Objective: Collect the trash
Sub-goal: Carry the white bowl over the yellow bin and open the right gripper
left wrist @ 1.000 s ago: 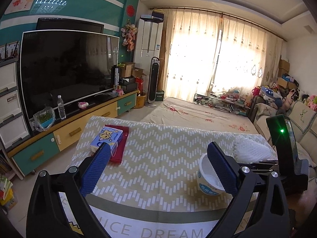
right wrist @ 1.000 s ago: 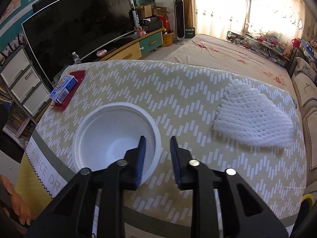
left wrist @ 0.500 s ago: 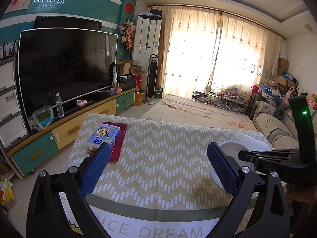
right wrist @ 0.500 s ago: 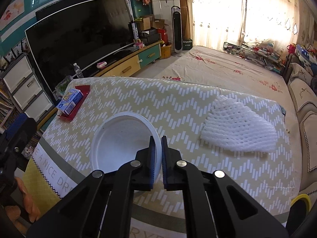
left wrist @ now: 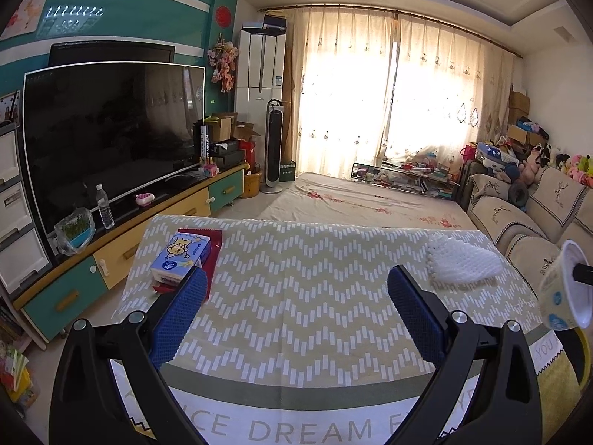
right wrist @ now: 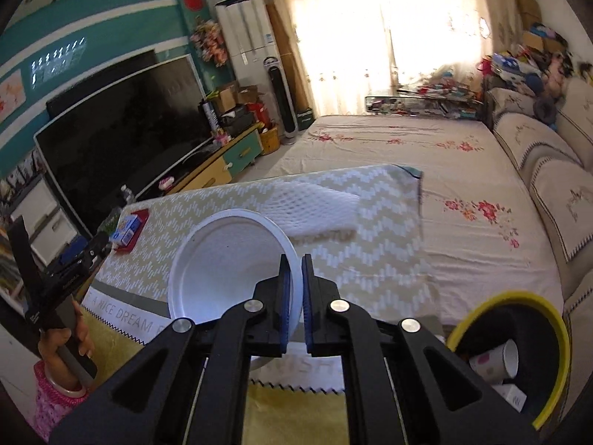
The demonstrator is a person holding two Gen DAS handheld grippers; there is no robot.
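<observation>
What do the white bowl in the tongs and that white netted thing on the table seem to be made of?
The white bowl, pinched at its rim by the right tongs, looks like thin plastic or coated paper: smooth, slightly glossy, with a printed outside.

The netted sleeve looks like soft foam mesh, matte, with an open diamond weave, probably fruit packaging.

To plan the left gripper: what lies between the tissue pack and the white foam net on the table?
Only bare zigzag tablecloth lies between tissue pack and foam net, in the left wrist view.
</observation>
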